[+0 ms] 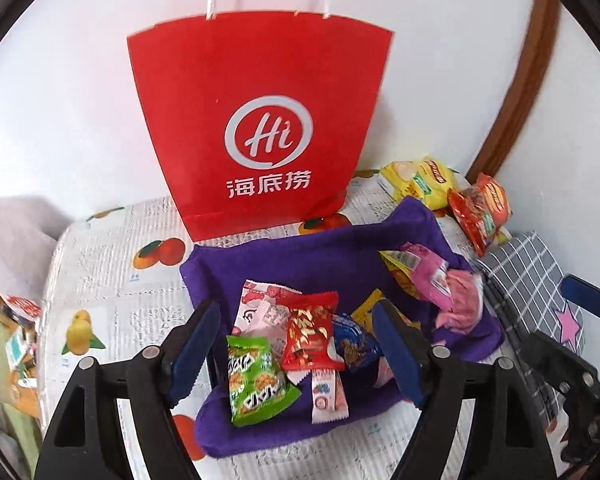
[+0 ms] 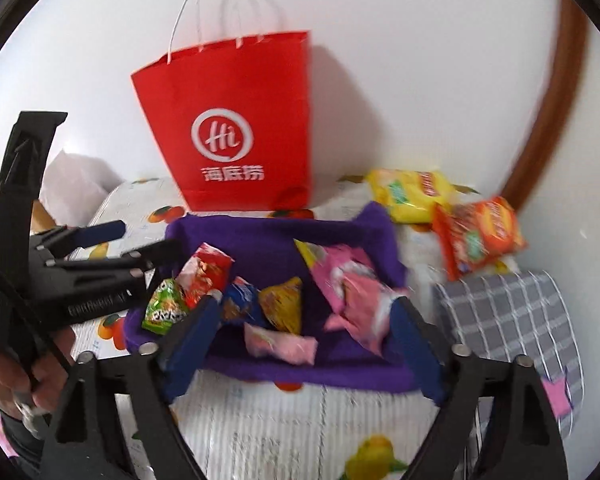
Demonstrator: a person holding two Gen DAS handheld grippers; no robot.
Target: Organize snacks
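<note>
Left hand-held gripper [image 1: 296, 354]: jaws wide apart, gripping nothing, above the snacks.
Right hand-held gripper [image 2: 306, 346]: jaws spread, empty.
Snacks: small green packet [image 1: 260, 384] and red packet [image 1: 312, 336] inside purple felt tray [image 1: 300, 256].
Tray: on fruit-print table [image 1: 120, 280], before red paper bag [image 1: 260, 120].

Fruit-print tabletop [image 1: 112, 240] — bearing red bag [image 1: 260, 92], purple tray [image 1: 320, 256], two chip packets [image 2: 444, 208].
</note>
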